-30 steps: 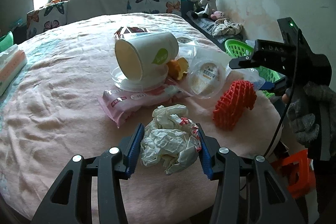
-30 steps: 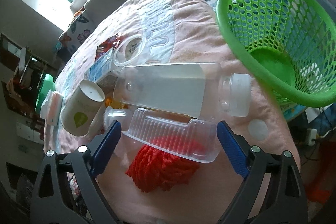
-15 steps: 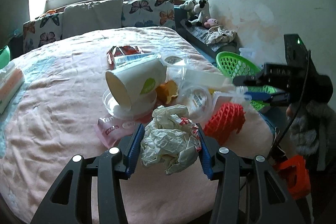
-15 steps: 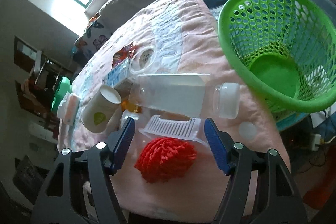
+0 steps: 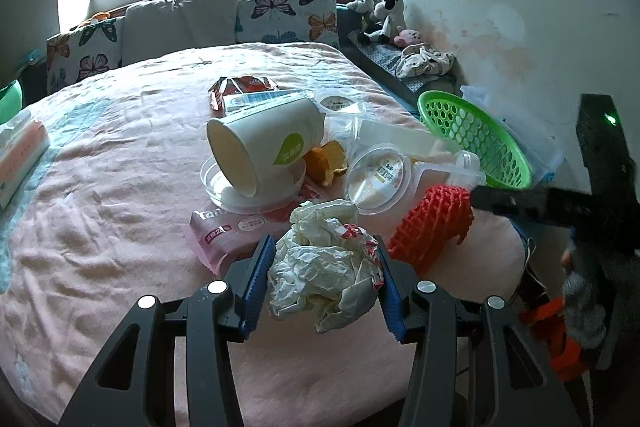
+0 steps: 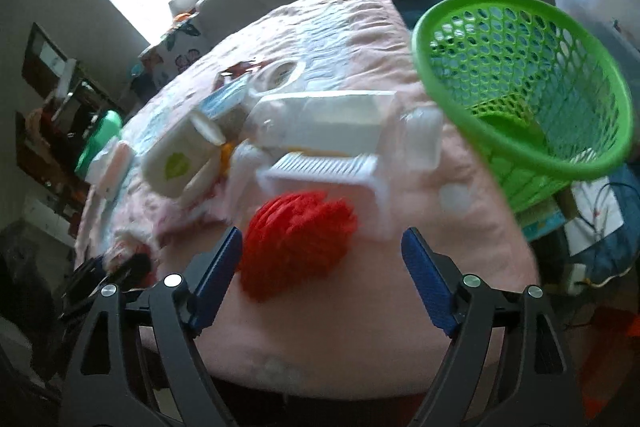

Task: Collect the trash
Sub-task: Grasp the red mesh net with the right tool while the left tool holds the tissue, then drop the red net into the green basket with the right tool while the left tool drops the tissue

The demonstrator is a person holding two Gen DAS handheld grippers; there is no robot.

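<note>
Holding a crumpled white paper wad (image 5: 324, 275) clamped between the left gripper (image 5: 325, 281) pads, lifted over the pink bedspread (image 5: 100, 235). Right gripper (image 6: 322, 277) is hovering with jaws wide apart and empty, the red foam fruit net (image 6: 298, 237) lying between them on the bed. Green perforated plastic basket (image 6: 520, 99) is sitting off the bed's right edge. Judging next: carrying the wad high over the clutter and letting go only once it is above the basket rim, since light paper drifts
</note>
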